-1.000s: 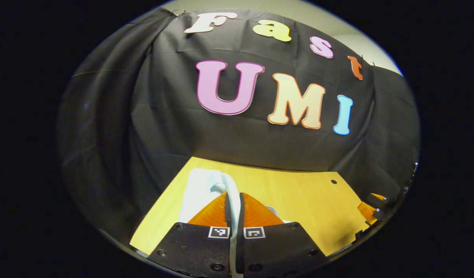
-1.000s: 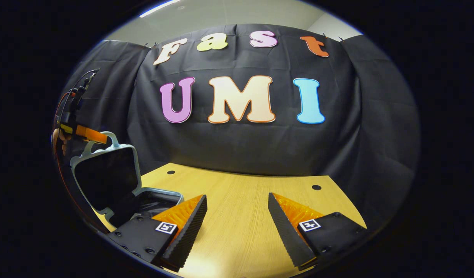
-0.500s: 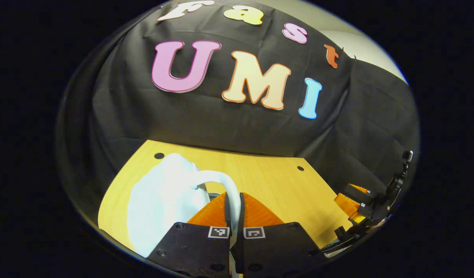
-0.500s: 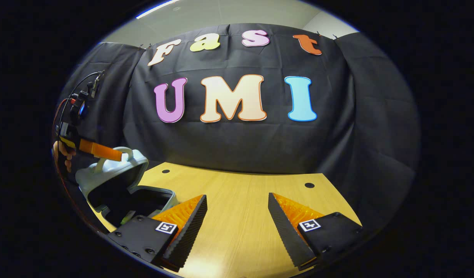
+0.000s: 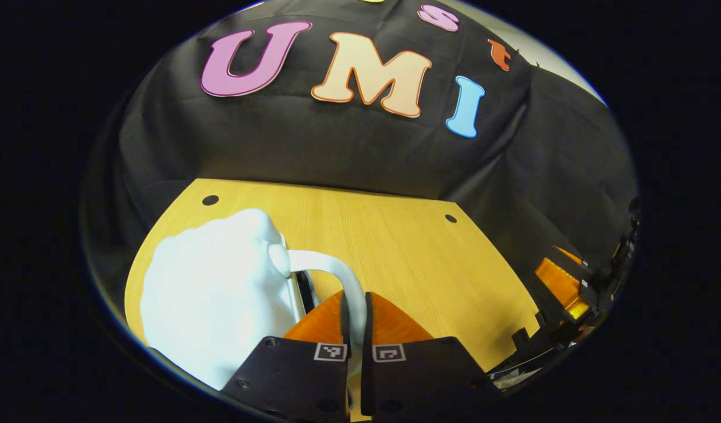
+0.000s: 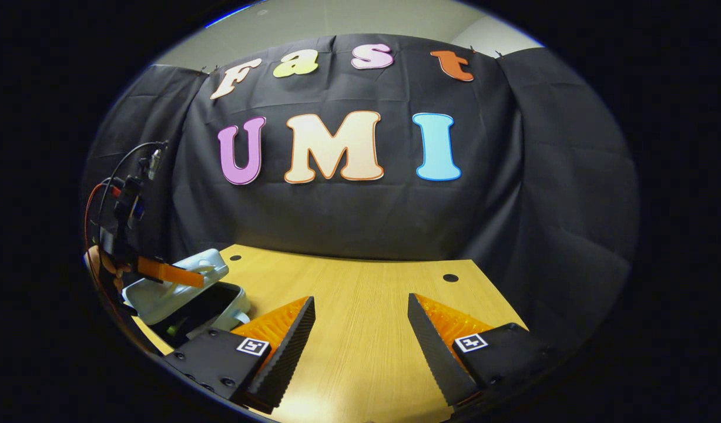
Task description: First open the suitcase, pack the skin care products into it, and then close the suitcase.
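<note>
Left tongs: orange fingers closed together on the curved white plastic carry handle of the suitcase lid; the handle strip runs down between the two fingers.
Left tongs, from right gripper view: an orange finger reaches across the lid's handle, with a hand behind it at the tabletop's left edge.
Suitcase: small pale blue-white hard-shell suitcase at the left edge of the light wooden tabletop, toward the front corner.
Lid: tilted low over the base, not flat on it; a dark gap shows between lid and base on the side facing the right tongs.
Lid, from left gripper view: rounded white shell seen from outside, left of the tongs.
Contents: something small and greenish inside the dark gap, possibly a skin care item; too dim to say.
Right tongs: wide open, holding nothing, above the tabletop's front edge, well apart from the suitcase.
Right tongs, from left gripper view: orange and black, at the far right.
</note>
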`<state>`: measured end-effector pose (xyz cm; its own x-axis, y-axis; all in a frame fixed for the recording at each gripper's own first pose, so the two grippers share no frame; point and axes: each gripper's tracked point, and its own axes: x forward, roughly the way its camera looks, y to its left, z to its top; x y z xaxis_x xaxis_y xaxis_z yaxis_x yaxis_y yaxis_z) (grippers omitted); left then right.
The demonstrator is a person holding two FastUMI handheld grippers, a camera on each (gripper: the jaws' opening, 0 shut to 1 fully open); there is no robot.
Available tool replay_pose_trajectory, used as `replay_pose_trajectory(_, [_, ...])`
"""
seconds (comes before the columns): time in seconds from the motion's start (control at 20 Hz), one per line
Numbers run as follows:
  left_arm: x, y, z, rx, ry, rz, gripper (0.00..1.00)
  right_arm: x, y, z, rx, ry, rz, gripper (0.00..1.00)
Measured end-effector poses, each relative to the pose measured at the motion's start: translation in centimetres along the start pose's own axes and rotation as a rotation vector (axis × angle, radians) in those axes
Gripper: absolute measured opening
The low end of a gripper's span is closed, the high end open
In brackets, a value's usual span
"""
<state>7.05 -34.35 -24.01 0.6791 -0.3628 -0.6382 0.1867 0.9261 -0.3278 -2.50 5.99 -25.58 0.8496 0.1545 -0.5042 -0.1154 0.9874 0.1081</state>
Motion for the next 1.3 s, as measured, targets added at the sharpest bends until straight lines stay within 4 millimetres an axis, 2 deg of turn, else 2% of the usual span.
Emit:
replay_pose_trajectory(0.15, [1.7,-1.0,-2.9,0.029,0.054,0.008,0.05,0.0,-0.7,0.4,-0.005,-0.005,-0.002,0.98])
replay_pose_trajectory(0.2, [2.1,-1.0,-3.8,0.039,0.065,0.019,0.08,0.0,-0.8,0.7,0.0,-0.01,0.001,0.98])
replay_pose_trajectory(0.25, [2.6,-0.9,-4.0,0.042,0.072,0.036,0.11,-0.2,-1.0,1.0,0.007,-0.017,0.007,0.98])
replay_pose_trajectory(0.3, [2.4,-1.0,-3.5,0.042,0.04,0.051,0.19,-0.3,-1.1,1.4,0.014,-0.025,0.014,0.98])
replay_pose_trajectory(0.35, [2.3,-1.5,-2.9,0.035,-0.001,0.06,0.21,-0.5,-1.3,1.9,0.019,-0.038,0.02,0.98])
replay_pose_trajectory(0.45, [1.3,-2.6,-0.2,0.038,-0.125,0.11,0.73,-0.9,-1.8,4.0,0.034,-0.085,0.034,0.98])
replay_pose_trajectory(0.5, [0.0,-3.2,1.6,0.06,-0.22,0.158,0.98,-1.2,-1.8,5.4,0.041,-0.119,0.047,0.98])
replay_pose_trajectory(0.55, [-1.7,-3.7,4.4,0.096,-0.331,0.203,0.95,-1.6,-1.7,7.0,0.043,-0.157,0.061,0.98])
replay_pose_trajectory(0.65, [-6.2,-5.0,9.7,0.166,-0.537,0.289,0.95,-2.2,-1.3,10.4,0.035,-0.235,0.095,0.98])
replay_pose_trajectory(0.7, [-7.8,-6.4,11.5,0.191,-0.603,0.296,0.94,-2.6,-1.0,11.9,0.039,-0.263,0.107,0.96])
replay_pose_trajectory(0.75, [-8.6,-8.5,12.6,0.21,-0.632,0.272,0.94,-2.9,-0.7,13.3,0.05,-0.277,0.116,0.98])
replay_pose_trajectory(0.8, [-9.2,-10.3,13.2,0.227,-0.641,0.239,0.94,-3.3,-0.4,14.3,0.065,-0.293,0.12,0.98])
replay_pose_trajectory(0.95, [-11.8,-12.5,16.0,0.291,-0.706,0.203,0.96,-5.1,0.1,18.1,0.062,-0.378,0.089,0.98])
replay_pose_trajectory(1.0, [-12.6,-13.1,16.9,0.321,-0.736,0.197,1.0,-5.8,-0.1,18.6,0.048,-0.398,0.065,0.98])
replay_pose_trajectory(1.05, [-13.3,-13.8,17.4,0.345,-0.749,0.186,0.95,-6.5,0.0,19.1,0.038,-0.413,0.048,0.97])
replay_pose_trajectory(1.25, [-15.8,-16.3,18.4,0.332,-0.805,0.101,0.95,-9.3,1.0,20.4,0.019,-0.445,0.015,0.96])
replay_pose_trajectory(1.3, [-16.7,-16.5,18.6,0.313,-0.824,0.086,0.95,-10.0,1.3,20.6,0.017,-0.453,0.01,0.99])
